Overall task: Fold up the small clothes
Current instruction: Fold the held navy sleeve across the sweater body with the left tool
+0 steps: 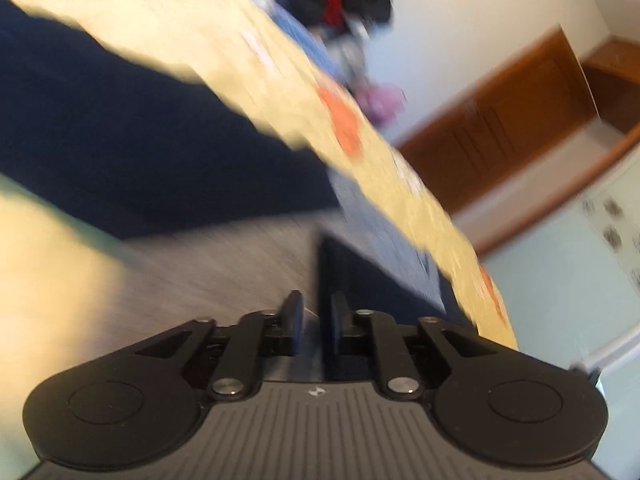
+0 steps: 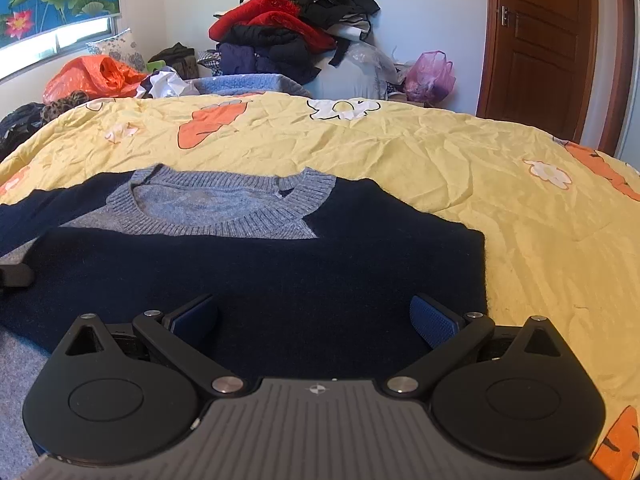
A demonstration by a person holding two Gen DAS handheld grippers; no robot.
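A navy and grey knit sweater [image 2: 280, 272] lies on the yellow quilt [image 2: 440, 152], its grey ribbed collar [image 2: 224, 216] facing away from me. My right gripper [image 2: 314, 318] is open and empty, low over the sweater's navy part. In the blurred, tilted left wrist view my left gripper [image 1: 316, 320] is shut on a fold of the sweater [image 1: 224, 264], grey to its left and navy [image 1: 120, 132] beyond. A bit of the left gripper shows at the left edge of the right wrist view [image 2: 14, 274].
A heap of clothes [image 2: 296, 20] is piled at the back against the wall, with an orange bag [image 2: 92, 78] to its left and a pink bag [image 2: 430, 74] to its right. A brown door [image 2: 540, 40] stands at the right. The quilt drops off at the right.
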